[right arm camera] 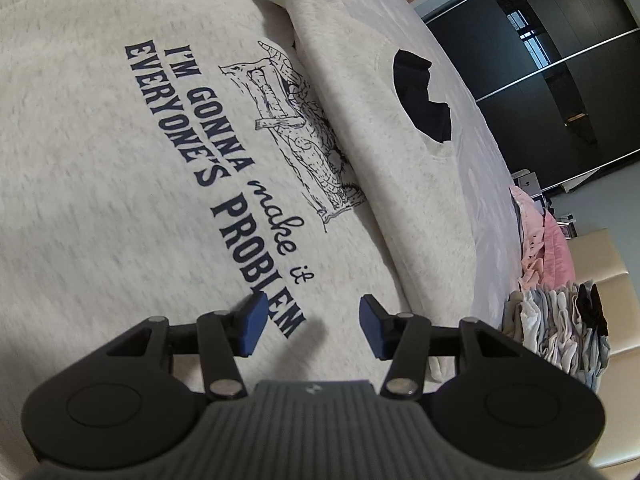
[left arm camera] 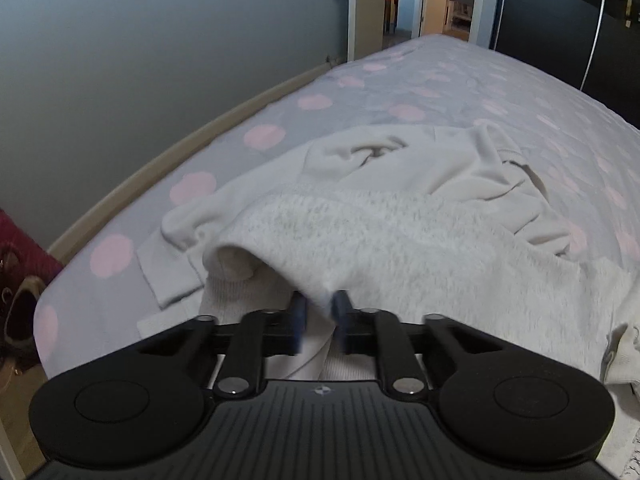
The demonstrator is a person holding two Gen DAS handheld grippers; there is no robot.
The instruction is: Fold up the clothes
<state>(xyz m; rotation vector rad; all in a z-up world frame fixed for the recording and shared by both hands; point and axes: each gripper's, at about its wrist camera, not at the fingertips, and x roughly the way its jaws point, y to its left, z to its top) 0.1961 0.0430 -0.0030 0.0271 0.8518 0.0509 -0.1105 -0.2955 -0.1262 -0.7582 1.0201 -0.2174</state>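
Observation:
A pale grey sweatshirt (left arm camera: 400, 240) lies rumpled on the bed, its fleecy inside turned up near me. My left gripper (left arm camera: 320, 312) is shut on a fold of the sweatshirt's edge, and the cloth drapes over the blue pads. In the right wrist view the sweatshirt (right arm camera: 100, 160) lies flat, showing dark blue printed words and a line drawing. My right gripper (right arm camera: 312, 328) hovers just above the end of the print, open, with nothing between its blue pads. The dark neck opening (right arm camera: 420, 100) lies farther off.
The bed sheet (left arm camera: 460, 92) is lilac with pink dots. A grey wall (left arm camera: 140, 60) runs along its left side and a doorway (left arm camera: 404, 4) stands beyond. Folded clothes (right arm camera: 560, 320) and a pink heap (right arm camera: 544, 232) lie at the right. Dark wardrobe doors (right arm camera: 560, 80) stand behind.

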